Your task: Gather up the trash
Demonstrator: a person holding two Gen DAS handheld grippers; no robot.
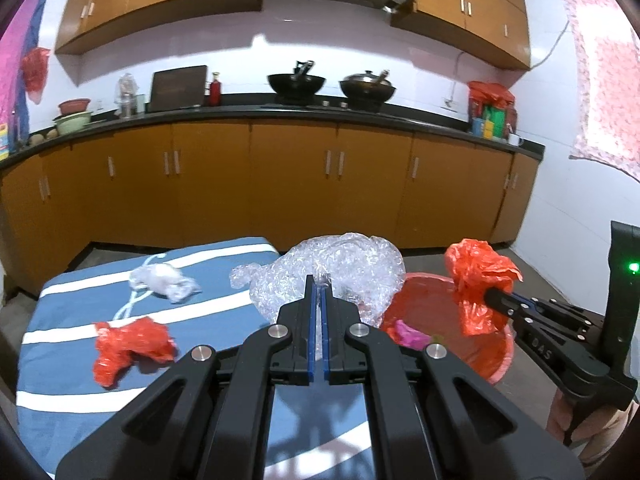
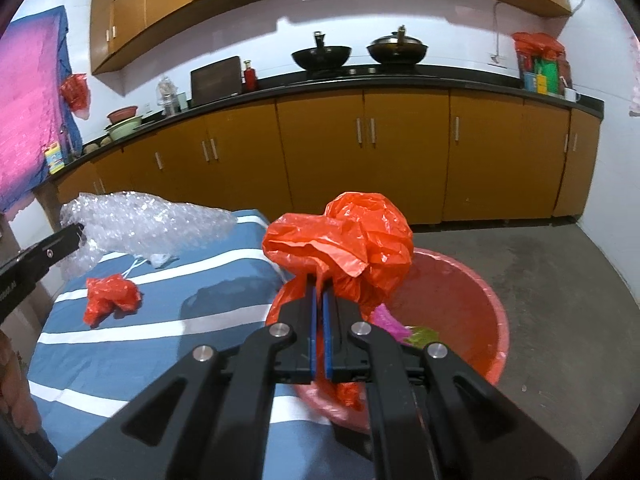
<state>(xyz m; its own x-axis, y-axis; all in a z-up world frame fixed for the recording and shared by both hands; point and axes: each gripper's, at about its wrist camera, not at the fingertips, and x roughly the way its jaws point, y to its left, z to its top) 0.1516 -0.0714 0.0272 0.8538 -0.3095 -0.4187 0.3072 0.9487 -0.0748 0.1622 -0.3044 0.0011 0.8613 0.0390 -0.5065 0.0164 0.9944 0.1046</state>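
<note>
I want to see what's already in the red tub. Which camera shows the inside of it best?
The right wrist view. There the red tub lies open below the camera, showing its inner wall and a pink scrap inside. In the left wrist view the bubble wrap and the held orange bag cover much of it.

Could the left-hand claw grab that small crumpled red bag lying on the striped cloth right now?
Probably not yet: the left gripper is shut on the bubble wrap. The small red bag lies uncovered on the striped cloth, so the way looks clear after dropping that.

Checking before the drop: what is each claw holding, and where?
Left claw pinches the clear bubble wrap at its near edge; right claw pinches the red plastic bag at its underside.
</note>
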